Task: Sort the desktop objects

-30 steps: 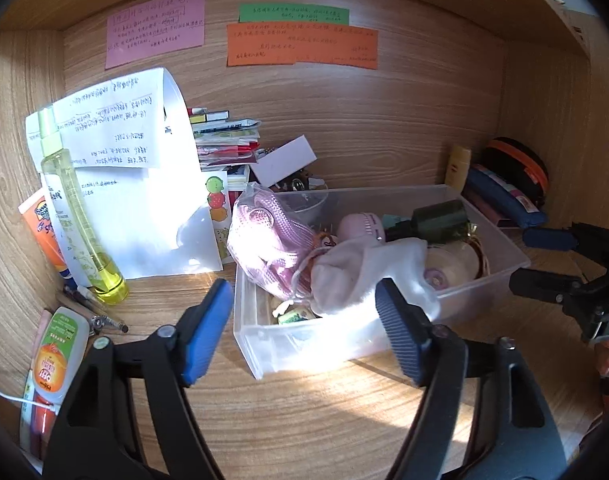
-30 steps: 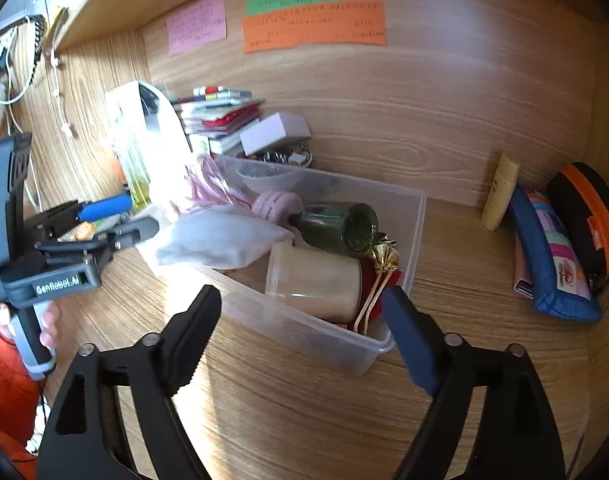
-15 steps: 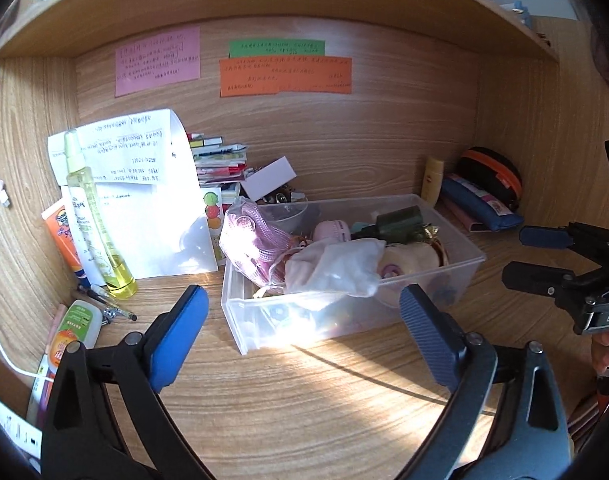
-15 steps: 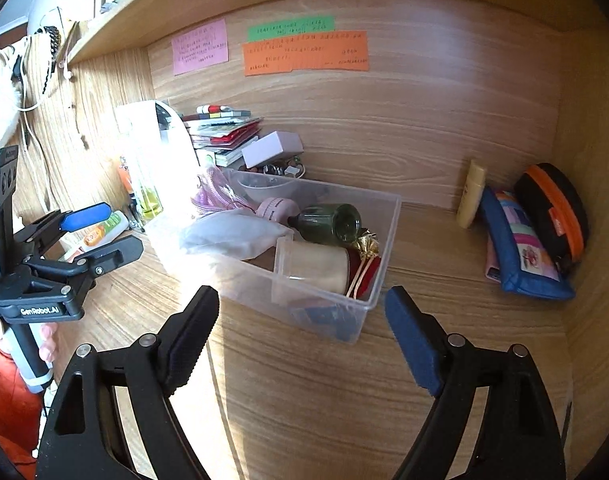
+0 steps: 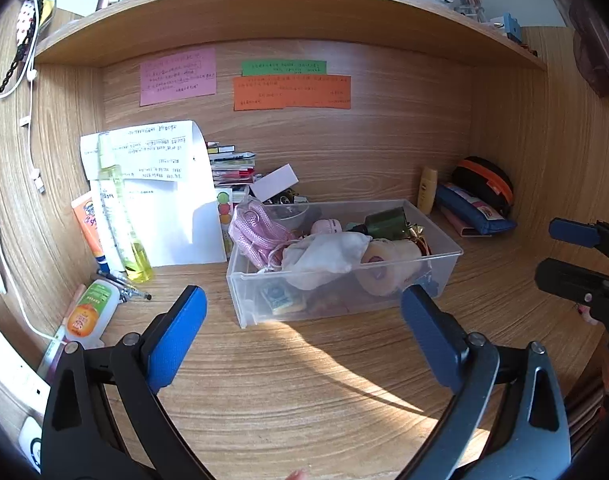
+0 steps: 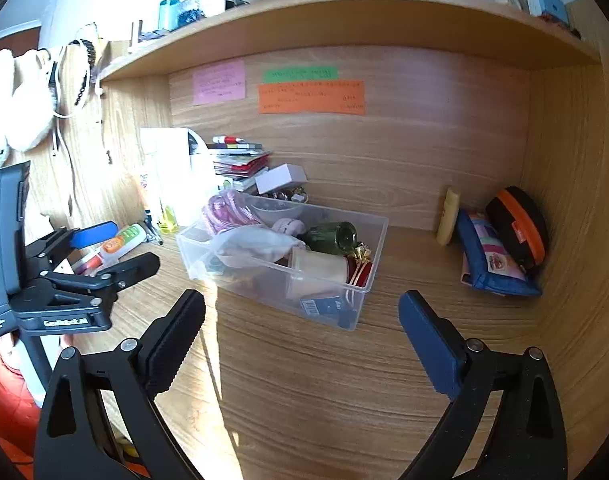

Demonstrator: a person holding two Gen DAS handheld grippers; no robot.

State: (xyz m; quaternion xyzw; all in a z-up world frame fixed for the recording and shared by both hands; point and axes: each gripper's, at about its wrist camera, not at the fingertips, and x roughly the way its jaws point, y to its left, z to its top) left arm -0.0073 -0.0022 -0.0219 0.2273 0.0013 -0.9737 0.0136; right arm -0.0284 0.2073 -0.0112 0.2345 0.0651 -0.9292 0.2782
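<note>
Clear bin [image 5: 444, 258] sits mid-desk, bare wood before it; both grippers' [image 5: 302, 312] [image 6: 300, 316] just-widened jaws apart, empty.

Both tools spread wide and empty above the tabletop

The left tool [image 5: 302, 316] points forward and slightly down, its jaws having just been opening, nothing between its blue pads. The right tool [image 6: 302, 316] is angled the same way beside it, jaws likewise just opened further, gap bare. Each tool shows in the other's view, and fingers [image 5: 588, 314] of the hand gripping the right tool's handle are visible.
</note>
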